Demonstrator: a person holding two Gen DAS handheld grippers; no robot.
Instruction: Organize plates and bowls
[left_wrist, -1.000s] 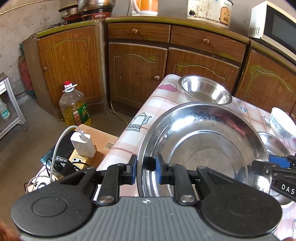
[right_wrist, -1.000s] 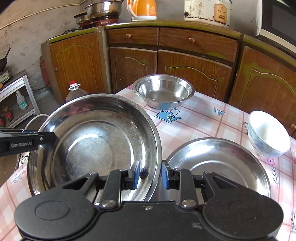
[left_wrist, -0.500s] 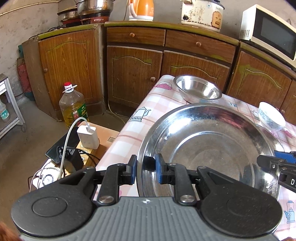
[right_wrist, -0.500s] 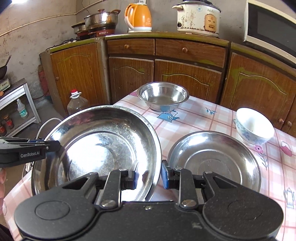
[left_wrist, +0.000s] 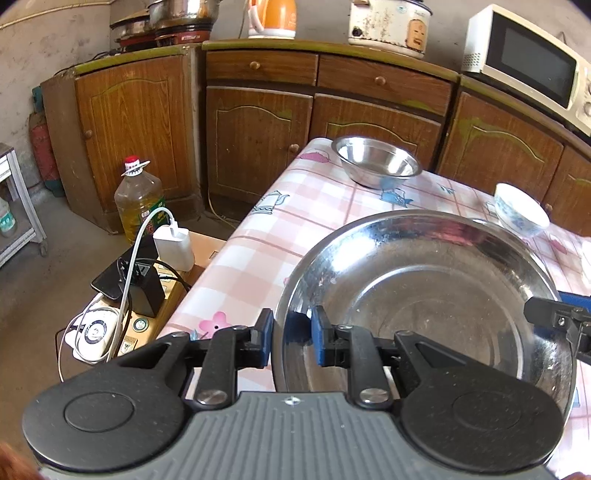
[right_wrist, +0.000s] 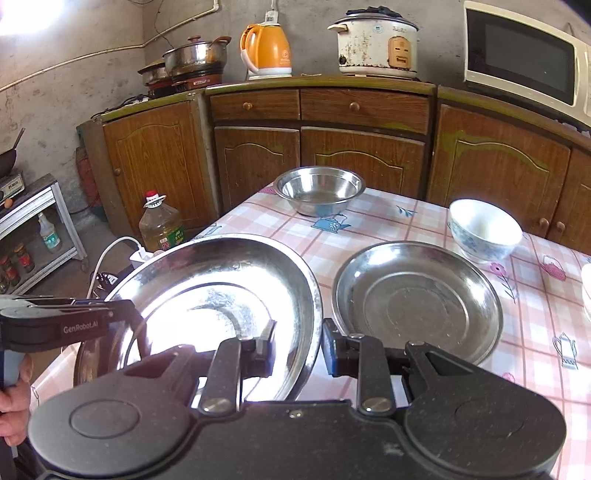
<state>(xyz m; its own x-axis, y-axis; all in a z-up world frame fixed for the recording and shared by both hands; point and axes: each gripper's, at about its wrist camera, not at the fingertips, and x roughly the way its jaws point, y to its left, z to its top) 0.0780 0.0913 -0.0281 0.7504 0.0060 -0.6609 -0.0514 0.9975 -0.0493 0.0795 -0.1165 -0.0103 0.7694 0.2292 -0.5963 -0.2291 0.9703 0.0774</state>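
Both jaws held the large steel basin (left_wrist: 424, 295) by opposite rims near the desk's (left_wrist: 258, 243) left edge; the smaller plate (right_wrist: 417, 299) lay right, hidden in the left view.

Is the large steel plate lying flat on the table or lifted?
Lifted and tilted: the large steel plate is gripped at opposite rims by both grippers, its left edge overhanging the table.

Checked table (right_wrist: 388, 229) bears steel bowl (right_wrist: 319, 194), steel plate (right_wrist: 417, 299), china bowl (right_wrist: 484, 230).
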